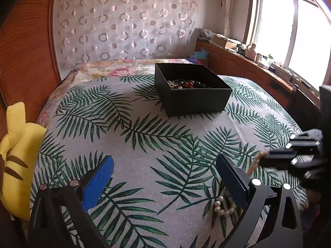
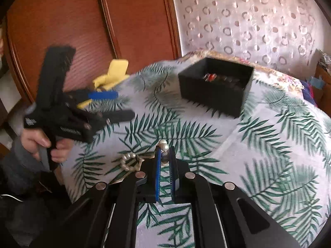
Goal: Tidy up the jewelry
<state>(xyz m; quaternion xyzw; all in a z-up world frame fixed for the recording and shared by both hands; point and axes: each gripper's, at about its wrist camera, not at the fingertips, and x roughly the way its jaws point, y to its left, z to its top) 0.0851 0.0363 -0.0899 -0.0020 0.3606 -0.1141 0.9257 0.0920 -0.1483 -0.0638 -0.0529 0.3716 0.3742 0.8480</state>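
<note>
On the leaf-print bed cover [image 1: 144, 144], the right claw [image 2: 164, 155] is gripping a pearl strand [image 2: 164, 144] between closed pads; the left claw [image 1: 165, 171] is standing open, empty. A second pearl bracelet [image 2: 129, 162] is lying nearby, the black box [image 1: 192, 91] farther back

You won't find any readable text here. The left claw [image 2: 115, 105], seen from the right wrist camera, carries pale markings on its black body, but blur leaves them illegible.

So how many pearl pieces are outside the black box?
2: one strand pinched in the right tool, one loop on the leaf-print cloth beside it. Others may hide in the box.
</note>
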